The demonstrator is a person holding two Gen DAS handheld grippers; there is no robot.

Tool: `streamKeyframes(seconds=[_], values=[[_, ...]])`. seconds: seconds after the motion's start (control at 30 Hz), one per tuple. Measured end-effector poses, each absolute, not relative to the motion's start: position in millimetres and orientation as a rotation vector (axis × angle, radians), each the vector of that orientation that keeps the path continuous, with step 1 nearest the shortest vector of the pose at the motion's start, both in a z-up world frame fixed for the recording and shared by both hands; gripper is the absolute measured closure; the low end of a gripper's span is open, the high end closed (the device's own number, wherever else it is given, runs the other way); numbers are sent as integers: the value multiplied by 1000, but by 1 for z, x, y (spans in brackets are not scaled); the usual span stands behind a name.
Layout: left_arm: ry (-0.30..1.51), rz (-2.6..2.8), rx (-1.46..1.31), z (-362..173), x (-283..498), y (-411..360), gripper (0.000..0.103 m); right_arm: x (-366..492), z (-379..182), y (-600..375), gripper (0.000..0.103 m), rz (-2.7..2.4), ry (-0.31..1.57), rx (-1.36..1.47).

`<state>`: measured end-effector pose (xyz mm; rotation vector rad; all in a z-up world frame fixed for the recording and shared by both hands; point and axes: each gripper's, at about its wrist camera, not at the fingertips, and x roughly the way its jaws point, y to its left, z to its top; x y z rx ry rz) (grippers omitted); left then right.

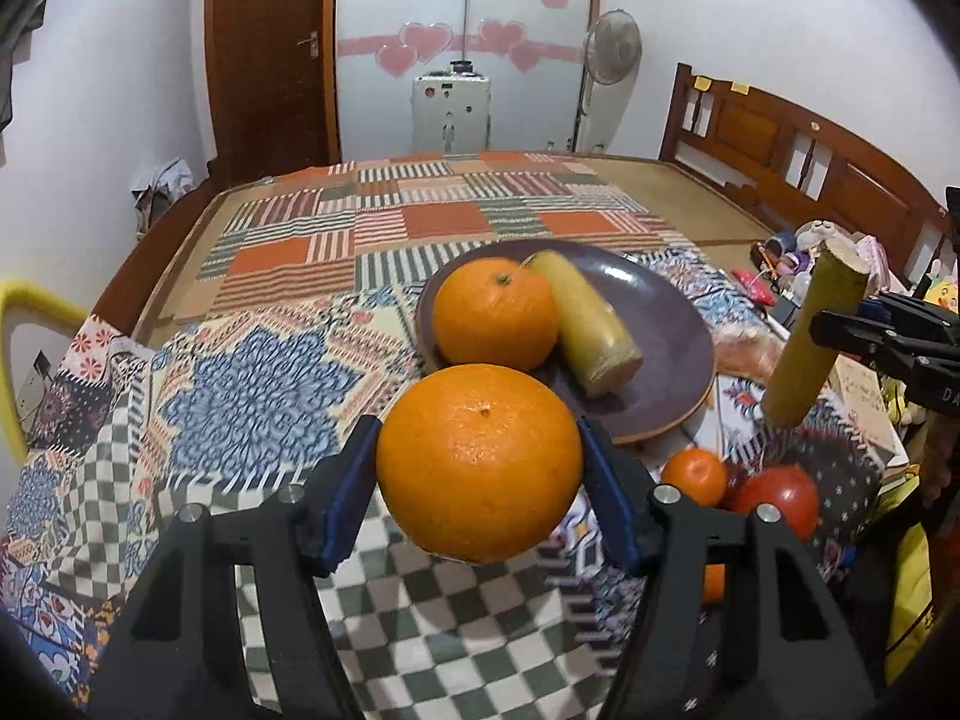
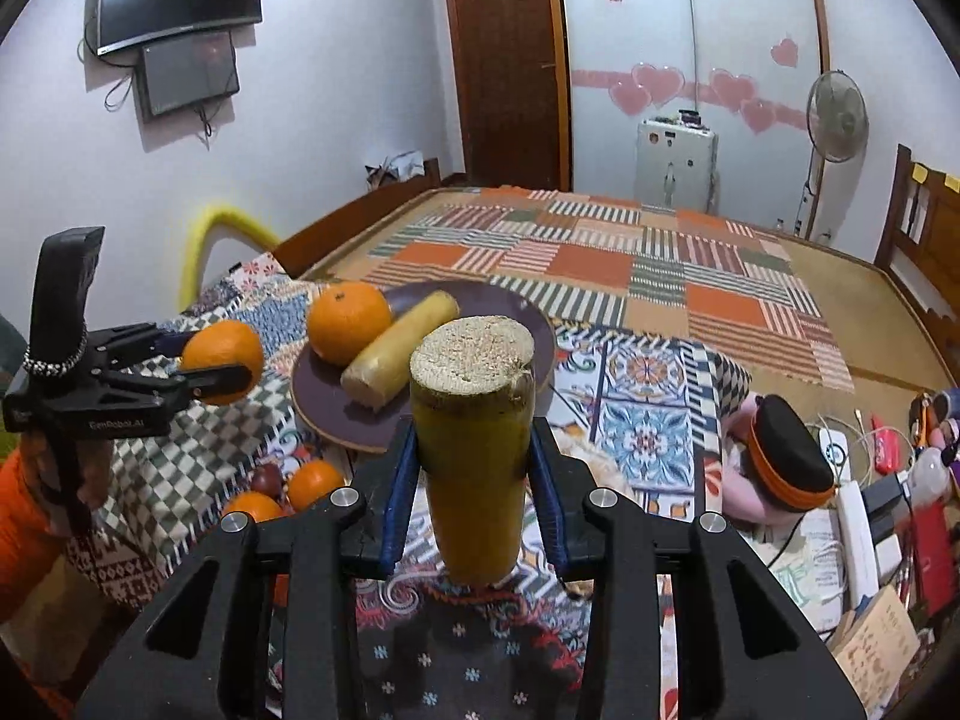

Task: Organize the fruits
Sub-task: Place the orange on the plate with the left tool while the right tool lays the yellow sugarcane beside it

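- My left gripper (image 1: 480, 468) is clamped on an orange (image 1: 479, 462), held in the air just short of the plate's (image 1: 666, 324) near rim.
- My right gripper (image 2: 474, 480) grips a sugarcane piece (image 2: 474, 438), long axis running away from me, cut end toward the plate.
- The plate lies ahead of both and already holds an orange and a cane piece; the left looks nearer.
- Loose fruit (image 1: 693, 474) sits beside the plate.

An orange (image 1: 480, 462) and a sugarcane piece (image 2: 474, 450) hung clamped above the plate (image 1: 660, 324), which held another of each.
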<state>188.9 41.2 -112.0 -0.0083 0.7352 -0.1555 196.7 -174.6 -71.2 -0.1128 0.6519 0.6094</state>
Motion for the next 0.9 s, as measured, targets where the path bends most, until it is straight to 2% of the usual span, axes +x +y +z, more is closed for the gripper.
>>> streamKeyframes(seconds=[0.43,0.9], values=[[745,-206,-7,-116,218,12,38,214,-60,-156,71,657,610,-97],[704,-184,35,-115,229,4,38,244,-76,-124,71,702,689,-66]])
